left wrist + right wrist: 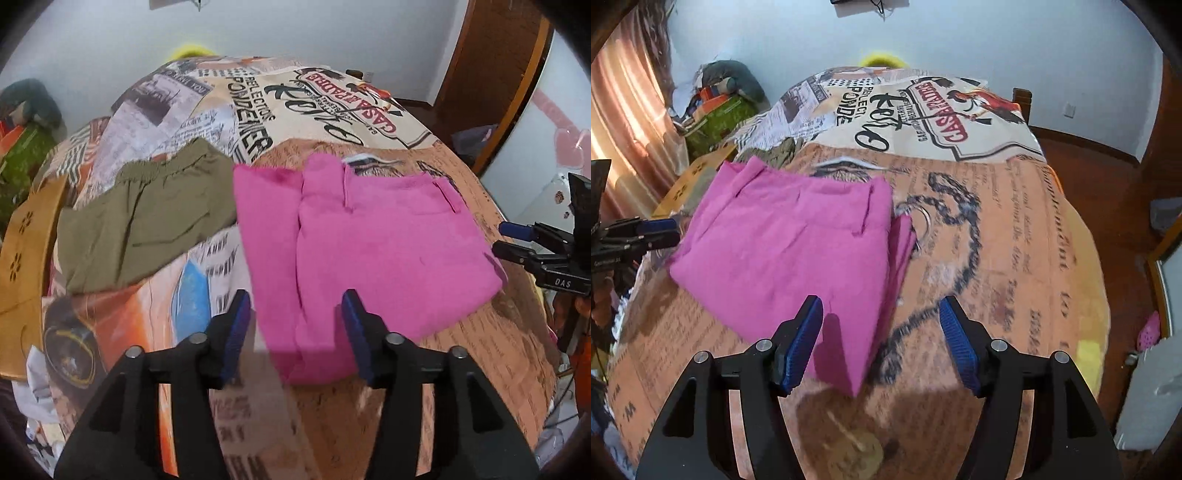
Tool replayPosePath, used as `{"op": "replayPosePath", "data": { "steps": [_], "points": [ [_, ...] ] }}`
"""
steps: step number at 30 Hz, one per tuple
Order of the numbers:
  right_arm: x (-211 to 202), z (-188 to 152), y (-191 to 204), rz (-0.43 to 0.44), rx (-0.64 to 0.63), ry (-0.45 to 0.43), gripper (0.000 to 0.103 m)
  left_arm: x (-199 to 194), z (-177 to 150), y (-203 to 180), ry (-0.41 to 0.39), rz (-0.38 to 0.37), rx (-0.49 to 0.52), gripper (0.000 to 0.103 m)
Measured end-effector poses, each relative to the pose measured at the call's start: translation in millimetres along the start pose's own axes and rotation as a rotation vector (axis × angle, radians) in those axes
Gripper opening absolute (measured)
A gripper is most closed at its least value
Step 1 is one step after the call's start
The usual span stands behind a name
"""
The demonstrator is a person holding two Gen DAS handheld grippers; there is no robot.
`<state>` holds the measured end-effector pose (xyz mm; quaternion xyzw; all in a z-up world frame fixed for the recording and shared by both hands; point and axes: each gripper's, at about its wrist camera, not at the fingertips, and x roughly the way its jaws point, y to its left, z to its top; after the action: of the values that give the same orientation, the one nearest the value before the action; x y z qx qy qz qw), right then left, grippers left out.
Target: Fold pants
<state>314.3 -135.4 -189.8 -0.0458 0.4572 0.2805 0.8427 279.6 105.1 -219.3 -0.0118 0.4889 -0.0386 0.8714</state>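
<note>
Pink pants (369, 236) lay folded mid-bed on printed bedspread (1015, 229), olive pants (147, 218) beside them toward bed's left edge. My left gripper (295, 336) and right gripper (882, 343) both stood wide, holding nothing. I judged best: pinch near hem corners evenly, lift together, keep edges aligned.

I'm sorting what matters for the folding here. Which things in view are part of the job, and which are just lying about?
Part of the job:
- pink pants, folded on the bedspread
- left tool, open
- right tool, open

Just lying about:
- olive shorts beside the pink pants
- green box by the curtain
</note>
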Motion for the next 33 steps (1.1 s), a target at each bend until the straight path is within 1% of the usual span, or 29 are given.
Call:
{"op": "replayPosePath", "data": {
  "steps": [1,3,7,9,12,14,16,17,18,19,20,21,22,23,24,27,33],
  "points": [
    [5,2,1,0.007,0.002,0.002,0.062,5,4,-1,0.000,0.007,-0.002,0.058],
    [17,6,4,0.026,0.004,0.014,0.062,15,8,-1,0.012,0.002,-0.014,0.059],
    [44,7,4,0.053,0.006,0.056,0.062,45,10,4,0.064,-0.010,-0.070,0.062],
    [52,8,-3,0.090,0.044,0.067,0.062,49,10,5,0.044,-0.014,-0.079,0.062],
    [61,12,-16,0.154,0.118,0.068,0.062,53,13,3,0.026,-0.012,-0.065,0.062],
    [64,16,-16,0.157,0.123,0.063,0.062,56,17,3,0.024,-0.023,-0.072,0.059],
    [67,19,-12,0.149,0.111,0.059,0.062,57,21,2,0.024,-0.041,-0.070,0.044],
    [67,21,-11,0.148,0.106,0.057,0.056,58,22,1,0.024,-0.049,-0.066,0.039],
    [67,22,-9,0.161,0.108,0.052,0.047,58,24,-3,0.027,-0.068,-0.056,0.028],
    [68,24,-10,0.162,0.111,0.050,0.046,58,24,-5,0.027,-0.069,-0.049,0.024],
    [67,24,-9,0.154,0.111,0.047,0.042,58,25,-8,0.024,-0.053,-0.033,0.023],
    [66,24,-8,0.146,0.105,0.041,0.035,58,25,-11,0.021,-0.041,-0.015,0.021],
    [63,25,-8,0.135,0.102,0.034,0.031,57,25,-13,0.018,-0.034,-0.007,0.019],
    [60,26,-7,0.127,0.102,0.025,0.024,55,25,-14,0.015,-0.025,-0.001,0.019],
    [54,26,-6,0.124,0.098,0.012,0.020,52,25,-14,0.009,-0.021,0.001,0.018],
    [37,32,0,0.116,0.076,-0.023,0.016,40,26,-13,-0.011,-0.027,-0.001,0.016],
    [2,48,24,0.103,0.009,-0.098,0.015,-2,26,-11,-0.087,-0.018,0.000,0.016]
  ]
}}
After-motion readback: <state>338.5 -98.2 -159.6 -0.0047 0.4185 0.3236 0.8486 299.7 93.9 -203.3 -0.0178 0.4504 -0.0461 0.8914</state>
